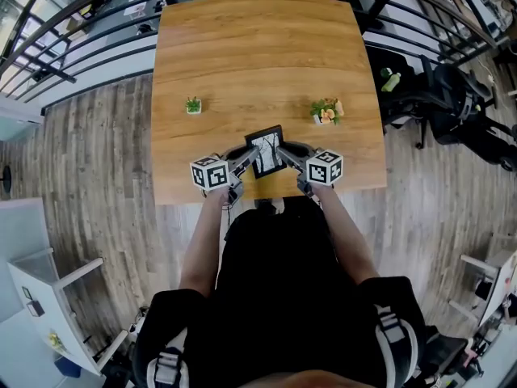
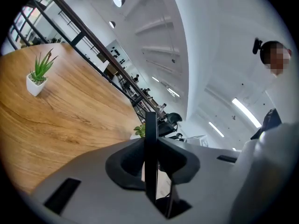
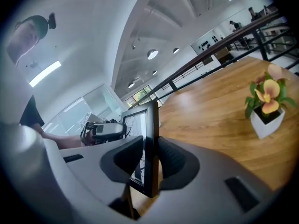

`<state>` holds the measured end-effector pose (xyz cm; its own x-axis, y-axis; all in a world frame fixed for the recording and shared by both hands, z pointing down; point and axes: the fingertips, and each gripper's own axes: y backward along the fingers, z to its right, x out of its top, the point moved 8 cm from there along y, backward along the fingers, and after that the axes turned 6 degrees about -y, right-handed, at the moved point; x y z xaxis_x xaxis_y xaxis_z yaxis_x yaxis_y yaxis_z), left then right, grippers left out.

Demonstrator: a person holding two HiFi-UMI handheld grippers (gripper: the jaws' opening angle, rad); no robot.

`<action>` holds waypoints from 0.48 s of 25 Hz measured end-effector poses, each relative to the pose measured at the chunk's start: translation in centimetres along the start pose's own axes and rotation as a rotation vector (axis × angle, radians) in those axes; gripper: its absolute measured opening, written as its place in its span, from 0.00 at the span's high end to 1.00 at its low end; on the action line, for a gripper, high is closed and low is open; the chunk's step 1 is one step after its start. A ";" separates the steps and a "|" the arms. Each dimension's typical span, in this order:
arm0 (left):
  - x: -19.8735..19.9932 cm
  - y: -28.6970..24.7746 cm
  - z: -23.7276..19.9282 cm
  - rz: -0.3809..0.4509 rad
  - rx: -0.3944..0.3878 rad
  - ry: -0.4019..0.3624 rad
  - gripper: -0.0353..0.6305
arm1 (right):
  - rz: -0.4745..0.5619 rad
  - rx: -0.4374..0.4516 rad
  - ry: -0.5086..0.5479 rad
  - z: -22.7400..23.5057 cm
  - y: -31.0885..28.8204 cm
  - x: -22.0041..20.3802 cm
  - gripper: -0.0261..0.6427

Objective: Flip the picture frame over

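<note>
Holding the picture frame (image 1: 266,151) by its side edges over the tabletop's (image 1: 258,63) near edge, my left gripper (image 1: 249,160) and right gripper (image 1: 285,155) each have jaws pinched narrowly on it. The flip seems just begun; next both wrists must roll together, grip kept firm.

My left gripper (image 1: 252,158) and right gripper (image 1: 283,155) angle inward toward each other, forearms (image 1: 203,241) stretched forward. Each clamps one side of the picture frame (image 1: 266,145).
</note>
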<state>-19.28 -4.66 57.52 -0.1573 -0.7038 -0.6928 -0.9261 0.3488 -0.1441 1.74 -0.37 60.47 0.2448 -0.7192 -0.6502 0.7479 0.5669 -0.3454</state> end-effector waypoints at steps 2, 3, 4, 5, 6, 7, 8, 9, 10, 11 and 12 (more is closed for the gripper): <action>0.2 -0.5 -0.2 -0.014 0.042 -0.037 0.82 | 0.011 -0.033 0.012 0.3 -0.2 0.0 0.80; 0.3 -0.8 -0.4 -0.022 0.063 -0.054 0.82 | 0.016 -0.048 0.021 0.5 -0.3 0.0 0.80; 0.4 -1.1 -0.6 -0.032 0.083 -0.069 0.82 | 0.019 -0.062 0.031 0.6 -0.5 0.1 0.80; 0.5 -1.3 -0.8 -0.042 0.103 -0.082 0.82 | 0.020 -0.075 0.043 0.8 -0.7 0.2 0.79; 0.7 -1.5 -1.0 -0.052 0.123 -0.097 0.82 | 0.022 -0.087 0.058 0.9 -0.9 0.3 0.79; 0.8 -1.6 -1.2 -0.063 0.141 -0.113 0.82 | 0.023 -0.100 0.073 1.0 -1.2 0.4 0.80; 0.9 -1.8 -1.5 -0.073 0.157 -0.129 0.81 | 0.024 -0.113 0.085 1.2 -1.5 0.4 0.80; 0.9 -2.1 -1.7 -0.080 0.170 -0.140 0.81 | 0.025 -0.125 0.093 1.3 -1.7 0.4 0.79; 0.9 -2.3 -1.9 -0.083 0.182 -0.145 0.81 | 0.027 -0.135 0.097 1.5 -1.9 0.4 0.79; 0.9 -2.5 -2.1 -0.086 0.193 -0.150 0.80 | 0.027 -0.144 0.096 1.7 -2.1 0.4 0.79; 0.9 -2.7 -2.3 -0.090 0.206 -0.155 0.80 | 0.025 -0.153 0.094 2.0 -2.3 0.4 0.79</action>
<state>-17.72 -7.62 58.91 -0.0088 -0.6398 -0.7685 -0.8422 0.4190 -0.3392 1.36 -2.74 62.37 0.1978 -0.6677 -0.7176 0.6383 0.6434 -0.4226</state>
